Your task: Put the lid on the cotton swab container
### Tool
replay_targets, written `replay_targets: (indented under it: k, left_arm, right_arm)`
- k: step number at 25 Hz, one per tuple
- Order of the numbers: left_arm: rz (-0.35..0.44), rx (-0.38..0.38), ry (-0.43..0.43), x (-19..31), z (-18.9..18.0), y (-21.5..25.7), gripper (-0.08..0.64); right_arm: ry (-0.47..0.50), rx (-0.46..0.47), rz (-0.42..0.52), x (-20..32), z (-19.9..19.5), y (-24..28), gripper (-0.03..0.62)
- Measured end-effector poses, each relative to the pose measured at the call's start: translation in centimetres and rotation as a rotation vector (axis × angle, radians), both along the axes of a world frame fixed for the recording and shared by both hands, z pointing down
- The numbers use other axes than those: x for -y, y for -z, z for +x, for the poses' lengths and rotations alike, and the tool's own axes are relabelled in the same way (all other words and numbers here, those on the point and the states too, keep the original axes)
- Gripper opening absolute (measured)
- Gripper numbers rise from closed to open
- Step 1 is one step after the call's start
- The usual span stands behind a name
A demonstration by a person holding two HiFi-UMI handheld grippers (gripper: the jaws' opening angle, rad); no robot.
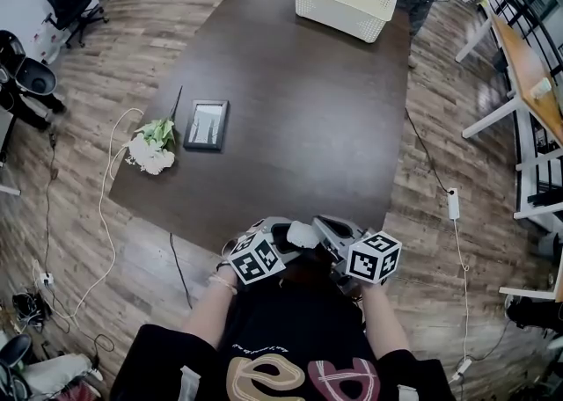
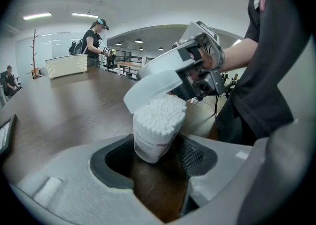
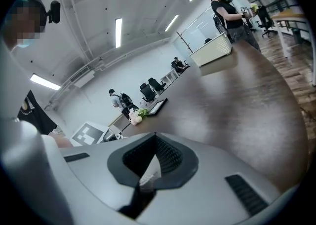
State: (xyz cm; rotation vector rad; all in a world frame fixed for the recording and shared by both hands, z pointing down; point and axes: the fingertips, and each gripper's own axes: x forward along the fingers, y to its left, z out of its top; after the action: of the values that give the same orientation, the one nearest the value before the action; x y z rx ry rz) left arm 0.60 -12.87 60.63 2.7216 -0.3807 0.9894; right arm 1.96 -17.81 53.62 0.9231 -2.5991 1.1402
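On my feeds the left gripper [image 2: 157,157] had its jaws closed round the lower body of the clear plastic tub packed with white cotton swabs [image 2: 157,130]. The tub was held upright in the air close to the person's body. The right gripper [image 3: 147,172] was nearly closed, pinching one thin edge of the white plastic lid [image 2: 155,83]. The lid hung tilted over the tub, its low side at the swab tips. I could not tell whether it touched them. The dark brown wooden table [image 1: 308,127] lay beyond the tub, not under it.

My worry was the swab heads, which stood slightly above the tub's rim. A tilted lid pushed down could catch on them, bending them or jamming on one side. With so little of the lid held, it might pivot or slip out of the jaws as it met resistance. The downward push could also twist the tub in the left gripper. Anything dropped here would probably fall to the floor rather than onto the table.

The tub's label carried print too small for me to read, and I saw no brand.
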Motion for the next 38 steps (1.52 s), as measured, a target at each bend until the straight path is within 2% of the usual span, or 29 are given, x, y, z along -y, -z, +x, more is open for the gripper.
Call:
replay_targets:
  k: [6, 13, 19, 28, 32, 38]
  left_arm:
    - [0.000, 0.013, -0.001, -0.2, 0.0, -0.1, 0.267]
    - [0.003, 0.021, 0.000, -0.3, 0.1, -0.3, 0.267]
    - [0.014, 0.039, -0.002, -0.3, 0.2, -0.5, 0.268]
    - [-0.004, 0.072, -0.015, -0.3, 0.2, -0.8, 0.267]
    - [-0.006, 0.070, -0.017, -0.4, 0.3, -0.8, 0.267]
    - [-0.021, 0.039, 0.004, -0.3, 0.1, -0.6, 0.267]
  right_arm:
    - [0.014, -0.025, 0.016, -0.9, -0.3, 0.0, 0.008]
    - [0.058, -0.209, 0.172, -1.9, -0.7, 0.3, 0.008]
    - [-0.002, -0.223, 0.209, -2.3, -0.4, 0.6, 0.008]
    - [-0.078, -0.345, 0.404, -2.8, -0.3, 0.9, 0.008]
    - [-0.095, -0.386, 0.477, -3.1, -0.4, 1.0, 0.006]
    - [-0.110, -0.397, 0.511, -3.1, -0.5, 0.9, 0.006]
